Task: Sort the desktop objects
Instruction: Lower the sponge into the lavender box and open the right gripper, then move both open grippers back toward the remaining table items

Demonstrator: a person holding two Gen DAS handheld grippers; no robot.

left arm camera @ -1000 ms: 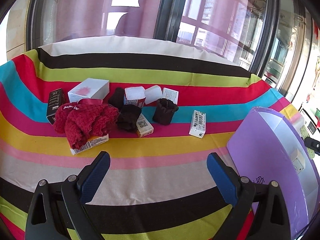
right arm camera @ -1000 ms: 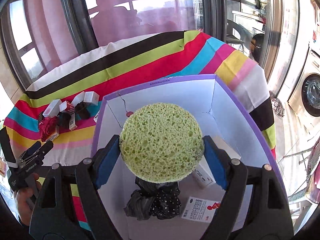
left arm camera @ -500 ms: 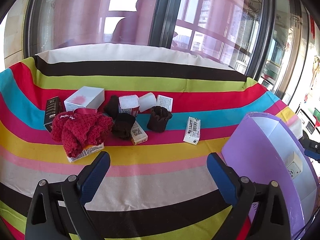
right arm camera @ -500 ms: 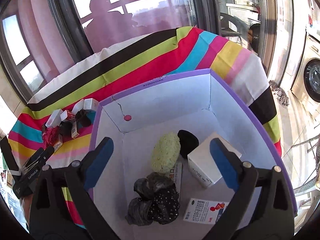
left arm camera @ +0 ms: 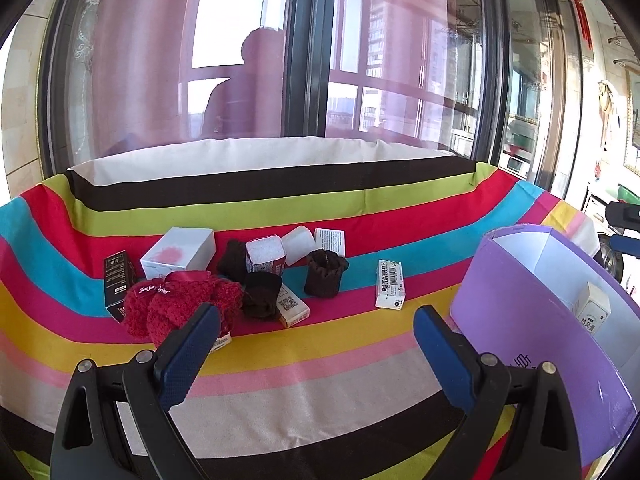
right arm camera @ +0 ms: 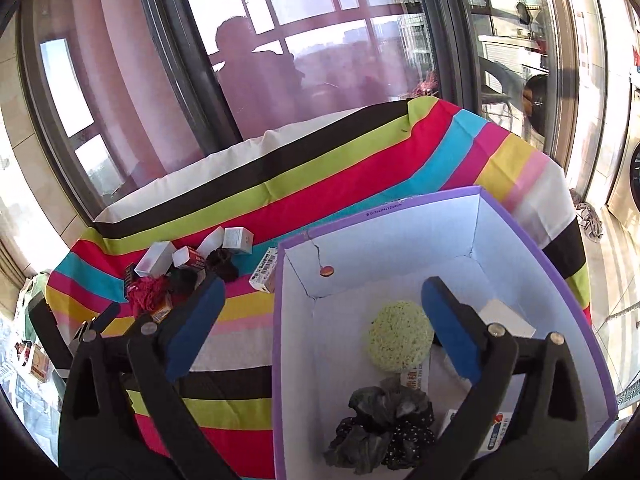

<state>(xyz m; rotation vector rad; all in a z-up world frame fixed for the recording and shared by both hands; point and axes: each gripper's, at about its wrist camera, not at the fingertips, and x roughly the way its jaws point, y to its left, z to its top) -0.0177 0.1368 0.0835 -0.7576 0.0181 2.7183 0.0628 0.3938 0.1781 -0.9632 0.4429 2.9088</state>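
Note:
My right gripper (right arm camera: pixel 320 328) is open and empty above the purple box (right arm camera: pixel 404 208). A round green sponge (right arm camera: pixel 400 336) lies inside it beside a dark scrunchie (right arm camera: pixel 380 424) and white cartons. My left gripper (left arm camera: pixel 316 344) is open and empty over the striped cloth (left arm camera: pixel 280 376), short of a cluster: red knitted item (left arm camera: pixel 176 308), brown knitted cup (left arm camera: pixel 324 276), white box (left arm camera: pixel 180 254), black box (left arm camera: pixel 116 280), barcode carton (left arm camera: pixel 390 290). The purple box shows at the right in the left wrist view (left arm camera: pixel 532 320).
The table stands against large windows (left arm camera: pixel 312 60). Small cartons and dark knitted pieces (left arm camera: pixel 262 294) crowd the cluster. The table's right edge drops off to the floor, where a washing machine (right arm camera: pixel 628 176) stands.
My right gripper opened and let the green sponge fall into the purple box, then rose and drew back. My left gripper tilted up and drew back from the cluster.

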